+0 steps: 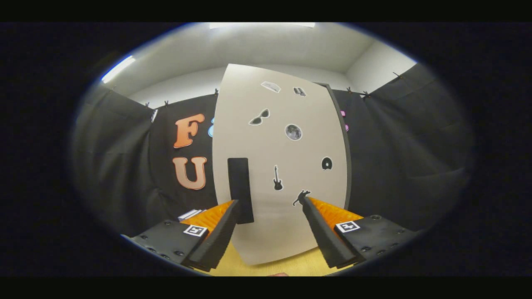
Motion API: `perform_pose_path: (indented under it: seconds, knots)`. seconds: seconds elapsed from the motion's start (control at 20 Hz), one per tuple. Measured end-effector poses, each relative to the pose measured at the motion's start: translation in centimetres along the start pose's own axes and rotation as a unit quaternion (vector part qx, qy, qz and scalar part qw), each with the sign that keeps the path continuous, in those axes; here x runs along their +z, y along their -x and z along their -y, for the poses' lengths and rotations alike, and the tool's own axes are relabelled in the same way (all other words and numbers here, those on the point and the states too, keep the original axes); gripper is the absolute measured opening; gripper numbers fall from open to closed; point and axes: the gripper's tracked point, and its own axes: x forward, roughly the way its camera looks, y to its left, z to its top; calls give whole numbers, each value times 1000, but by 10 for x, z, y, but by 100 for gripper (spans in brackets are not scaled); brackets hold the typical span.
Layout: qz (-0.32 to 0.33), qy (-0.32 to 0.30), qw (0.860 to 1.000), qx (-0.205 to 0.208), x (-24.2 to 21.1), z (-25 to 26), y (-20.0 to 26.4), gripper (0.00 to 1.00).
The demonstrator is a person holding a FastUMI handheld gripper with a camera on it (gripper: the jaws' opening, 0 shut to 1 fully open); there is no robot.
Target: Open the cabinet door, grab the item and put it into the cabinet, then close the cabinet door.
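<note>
Pale sticker-covered cabinet door stands closed just ahead of the gripper, on a yellow wooden tabletop. Its dark upright rectangular handle lies beside the left fingertip. The fingers are spread wide, holding nothing.

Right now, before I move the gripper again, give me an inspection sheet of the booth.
Surface: yellowish wooden tabletop under the fingers.
Job's things: pale cabinet door stands upright just ahead, covered in small stickers; its dark vertical handle sits just beyond one fingertip. Whether the door is shut or ajar is unclear. The item to stow: nothing seen.
Clutter: a small pale stack beside the fingers, too small to identify.
Grippers: gripper open, fingers spread, holding nothing.
Cables: nothing seen.
Surroundings: black cloth wall behind, white ceiling with strip lights.
</note>
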Motion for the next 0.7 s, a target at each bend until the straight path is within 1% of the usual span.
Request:
perform_pose_path:
  seconds: [0.35, 0.45, 0.7]
  knots:
    - [-23, -10, 1000, 2, -20, -12, -35, 97]
    - [-20, -8, 1000, -5, -19, -13, -48, 97]
    - [-23, 4, 1000, -3, -20, -26, -80, 97]
